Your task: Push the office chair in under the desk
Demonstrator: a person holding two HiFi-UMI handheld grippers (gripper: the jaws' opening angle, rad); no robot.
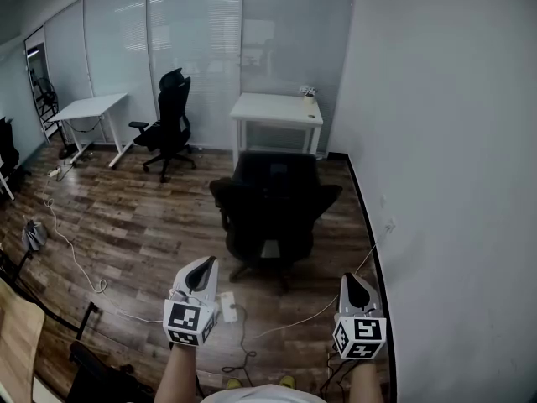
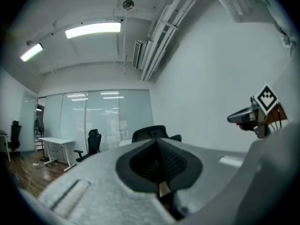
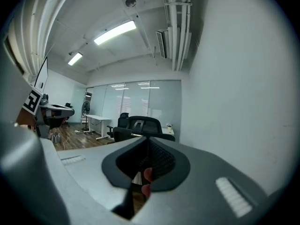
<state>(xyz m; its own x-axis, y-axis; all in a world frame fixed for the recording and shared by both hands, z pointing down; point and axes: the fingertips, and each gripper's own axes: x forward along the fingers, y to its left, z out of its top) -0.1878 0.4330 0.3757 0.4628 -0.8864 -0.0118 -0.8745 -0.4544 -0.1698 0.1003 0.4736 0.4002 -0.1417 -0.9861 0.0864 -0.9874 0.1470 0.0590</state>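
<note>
1. The right gripper (image 3: 147, 142) has its grey jaws with black ribbed pads pressed together, with nothing between them.
2. A black mesh-backed office chair (image 3: 140, 124) stands beyond the jaw tips.
3. A white rectangular desk (image 3: 167, 131) stands just behind the chair.

Two chairs: a near chair (image 1: 273, 204) and a far chair (image 1: 168, 124). Two white desks: right desk (image 1: 277, 109), left desk (image 1: 88, 107). Two grippers: left gripper (image 1: 202, 265), right gripper (image 1: 352, 281).

No readable text, labels, brands or numbers anywhere.
</note>
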